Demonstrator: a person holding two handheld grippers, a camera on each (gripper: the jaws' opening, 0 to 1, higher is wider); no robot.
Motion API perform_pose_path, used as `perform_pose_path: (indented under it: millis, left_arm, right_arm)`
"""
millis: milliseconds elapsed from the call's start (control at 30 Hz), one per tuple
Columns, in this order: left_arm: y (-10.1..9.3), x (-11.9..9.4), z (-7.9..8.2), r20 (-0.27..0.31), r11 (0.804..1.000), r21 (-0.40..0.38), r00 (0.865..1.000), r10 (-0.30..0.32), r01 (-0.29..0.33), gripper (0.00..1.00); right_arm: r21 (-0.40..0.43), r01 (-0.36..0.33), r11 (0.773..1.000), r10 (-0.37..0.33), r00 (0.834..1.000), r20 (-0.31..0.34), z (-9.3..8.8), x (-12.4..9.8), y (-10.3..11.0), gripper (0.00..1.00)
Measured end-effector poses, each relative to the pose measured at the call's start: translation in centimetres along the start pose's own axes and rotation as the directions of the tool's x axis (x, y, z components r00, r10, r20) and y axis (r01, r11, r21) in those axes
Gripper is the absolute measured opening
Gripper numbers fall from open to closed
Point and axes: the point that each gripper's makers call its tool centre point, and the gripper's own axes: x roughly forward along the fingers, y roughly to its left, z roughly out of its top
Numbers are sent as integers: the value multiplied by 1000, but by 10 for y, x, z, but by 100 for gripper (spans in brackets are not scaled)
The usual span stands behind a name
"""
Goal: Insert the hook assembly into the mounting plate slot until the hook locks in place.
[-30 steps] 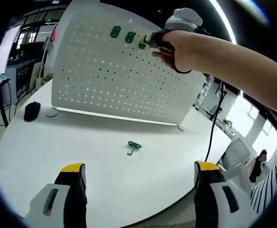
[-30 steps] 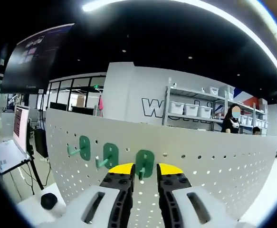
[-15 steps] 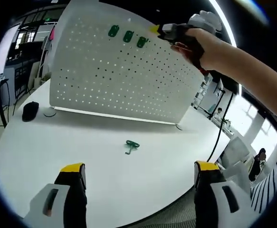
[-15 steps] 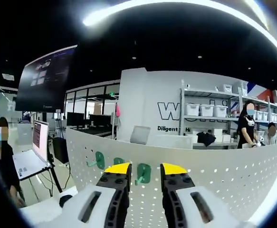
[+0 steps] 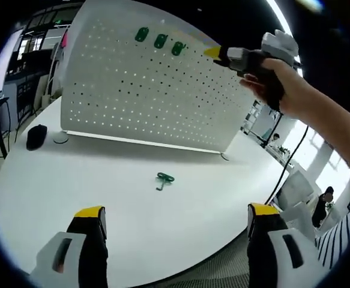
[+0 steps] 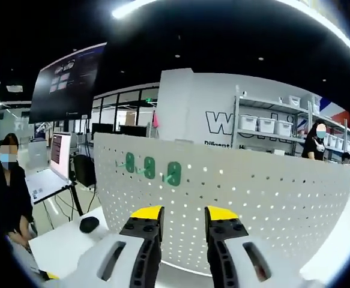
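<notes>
A white pegboard plate (image 5: 144, 90) stands upright on the round white table (image 5: 72, 186). Three green hooks (image 5: 160, 41) sit in a row near its top edge. In the right gripper view the same hooks (image 6: 148, 167) hang on the board (image 6: 253, 192), well ahead of the jaws. A loose green hook (image 5: 164, 179) lies on the table in front of the board. My left gripper (image 5: 176, 213) hovers low over the table's near edge, wide open and empty. My right gripper (image 6: 184, 213) is open by a narrow gap with nothing in it. A hand holds that right gripper (image 5: 214, 53) up high, right of the hooks.
A black mouse-like object (image 5: 36, 136) and a small round disc (image 5: 60, 138) lie at the board's left foot. A black cable (image 5: 283, 168) hangs at the right. A seated person (image 6: 9, 192) and a laptop (image 6: 51, 174) are beyond the table's left side.
My right gripper has backed away from the third hook, which stays on the board, and its jaws have spread a little. The left gripper has barely moved.
</notes>
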Motion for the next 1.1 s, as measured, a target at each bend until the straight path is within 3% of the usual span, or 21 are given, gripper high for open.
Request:
perform_pose_path:
  millis: [300, 567, 833, 1000, 1100]
  left_arm:
    - [1, 0, -1, -7, 1000, -4, 1000, 8, -8, 100]
    - [2, 1, -5, -25, 1000, 0, 1000, 15, -15, 100]
    - [6, -2, -3, -9, 999, -38, 1000, 25, -25, 100]
    - [7, -1, -4, -20, 998, -49, 999, 28, -28, 100]
    - [8, 0, -7, -37, 999, -40, 999, 34, -36, 98]
  right_arm:
    - [-31, -59, 998, 55, 992, -118, -50, -26, 5, 25]
    - [-127, -163, 978, 127, 960, -251, -106, -55, 17, 25]
    - [-167, -289, 943, 203, 893, -402, -170, -90, 35, 25]
    - [-165, -361, 918, 243, 840, -484, -200, -107, 46, 25]
    - [-147, -407, 901, 271, 796, -542, -219, -113, 52, 25]
